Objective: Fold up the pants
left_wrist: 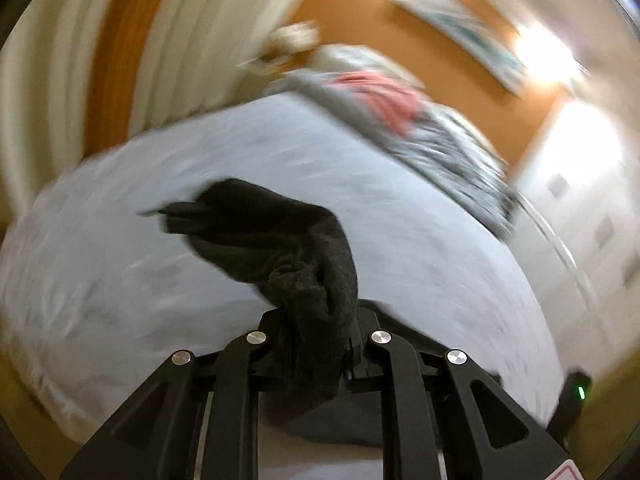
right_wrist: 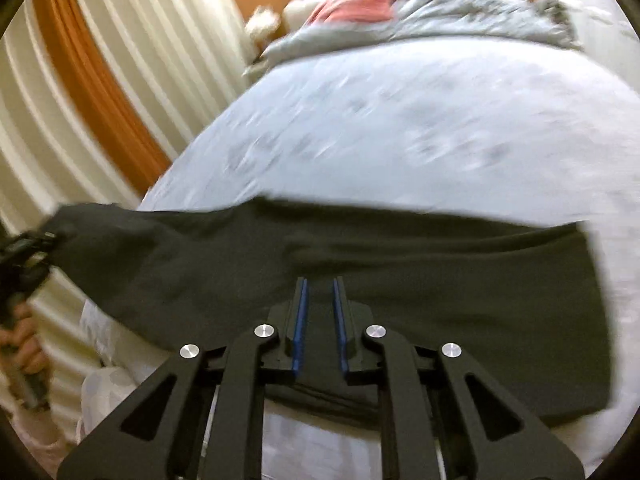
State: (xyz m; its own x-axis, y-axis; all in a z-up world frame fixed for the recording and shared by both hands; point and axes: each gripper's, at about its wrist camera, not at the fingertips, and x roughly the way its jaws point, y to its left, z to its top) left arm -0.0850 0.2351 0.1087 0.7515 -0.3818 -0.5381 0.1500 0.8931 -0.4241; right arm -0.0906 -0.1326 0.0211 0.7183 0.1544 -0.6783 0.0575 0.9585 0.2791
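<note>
Two grippers mine, left gripper clamped on pants, right gripper jaws apart w/ nothing held, pale bed, cream curtains, orange wall.

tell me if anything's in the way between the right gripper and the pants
Nothing visible. The right gripper is open with the dark pants lying directly beneath its blue-padded fingers on the pale bedspread. The left gripper already clamps one bunched end, off to the side.
</note>
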